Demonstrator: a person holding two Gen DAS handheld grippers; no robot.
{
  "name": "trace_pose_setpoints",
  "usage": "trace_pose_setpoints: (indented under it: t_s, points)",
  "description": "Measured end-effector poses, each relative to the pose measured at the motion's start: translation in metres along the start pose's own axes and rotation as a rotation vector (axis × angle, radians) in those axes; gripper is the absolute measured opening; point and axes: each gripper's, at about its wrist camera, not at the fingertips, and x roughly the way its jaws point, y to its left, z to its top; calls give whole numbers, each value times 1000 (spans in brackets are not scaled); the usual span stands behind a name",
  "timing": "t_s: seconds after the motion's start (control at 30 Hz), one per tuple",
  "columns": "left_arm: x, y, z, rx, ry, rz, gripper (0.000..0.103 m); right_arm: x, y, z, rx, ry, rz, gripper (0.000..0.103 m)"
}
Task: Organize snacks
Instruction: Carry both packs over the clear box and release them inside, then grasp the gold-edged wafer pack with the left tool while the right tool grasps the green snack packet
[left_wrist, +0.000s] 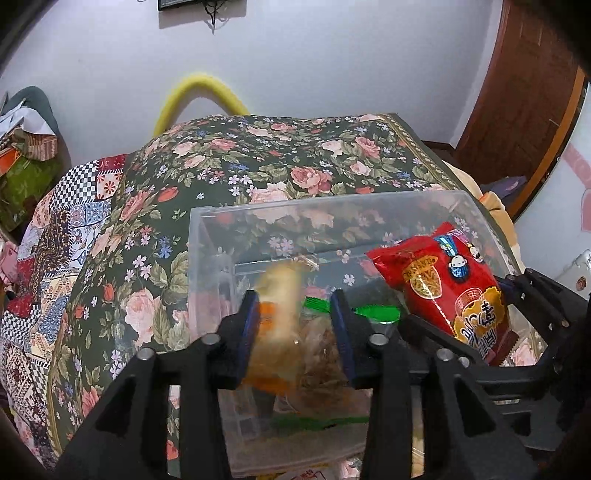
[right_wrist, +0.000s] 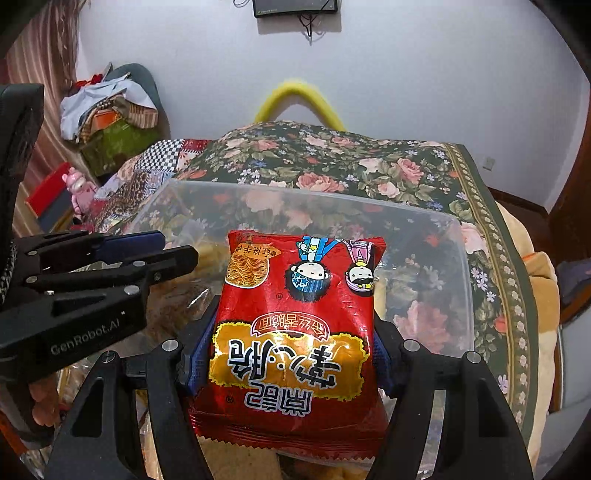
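Snacks in clear bin (left_wrist: 207, 236) on floral tablecloth (left_wrist: 258, 155), white wall (left_wrist: 332, 55) behind.

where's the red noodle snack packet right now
The red snack packet is clamped in the right gripper, held over the clear plastic bin on the floral cloth; in the left wrist view it shows at the right, beside the left gripper.

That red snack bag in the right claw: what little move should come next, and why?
Probably open the right claw and let the red snack bag drop. Its pads pinch the bag's sides, and it already hangs over the clear plastic bin, where other snacks lie.
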Motion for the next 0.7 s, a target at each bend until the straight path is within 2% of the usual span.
trace_pose_setpoints:
  t_s: [0.1, 0.27, 0.53, 0.7]
  points:
    - [-9, 0, -1, 2, -18, 8, 45, -3, -1, -1, -3, 1, -4, 67]
    - [-36, 4, 0, -20, -48, -24, 49, -18, -1, 0, -14, -27, -27, 68]
    - [-100, 6, -10, -12, -122, -31, 59, -72, -3, -2, 5, -114, -18, 73]
    - [-136, 9, -28, -10, -148, -22, 60, -108, -5, -11, 17, -168, -22, 76]
